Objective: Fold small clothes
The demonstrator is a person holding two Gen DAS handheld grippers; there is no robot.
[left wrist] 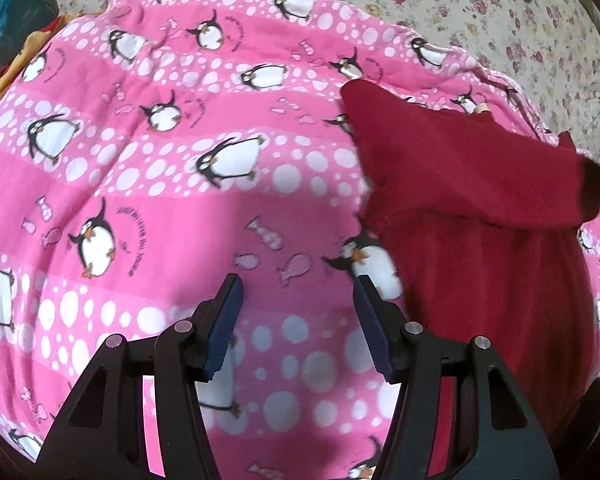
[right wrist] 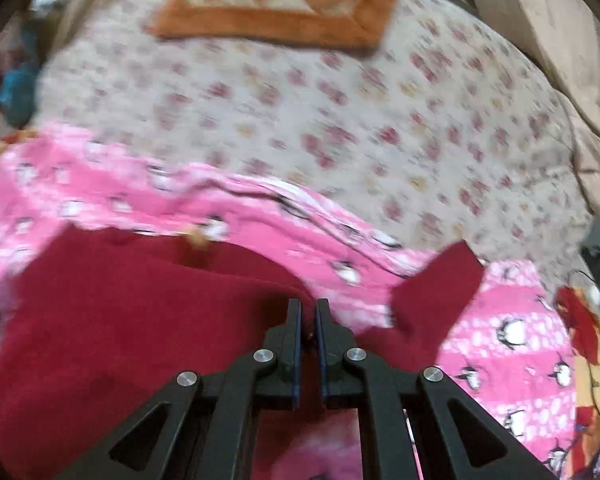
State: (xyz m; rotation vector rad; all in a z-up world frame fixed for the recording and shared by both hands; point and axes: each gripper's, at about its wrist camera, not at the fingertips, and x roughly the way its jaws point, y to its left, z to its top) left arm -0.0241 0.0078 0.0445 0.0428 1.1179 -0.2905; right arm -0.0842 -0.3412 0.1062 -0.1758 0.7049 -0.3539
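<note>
- Pink fleece blanket [left wrist: 172,184] printed with penguins, fish and white dots covers the near part of the bed; it lies over a cream floral bedsheet [left wrist: 480,20] that runs to the far edge.
- Dark red garment [left wrist: 480,208] rests on the blanket toward its right edge — one flap folded across the body, a small tan tag near its far hem.
- Left gripper [left wrist: 298,292] hovers above bare blanket just beside the garment's left edge, jaws spread wide, nothing between them.
- Right gripper [right wrist: 308,308] has its jaws pressed nearly together on a fold of the red garment [right wrist: 120,320]; a loose corner of the cloth stands up to its right.
- Orange-and-cream checked cloth [right wrist: 276,4] lies at the far edge of the bedsheet [right wrist: 340,120].
- Right wrist view is motion-blurred — room detail beyond the bed is unclear.
</note>
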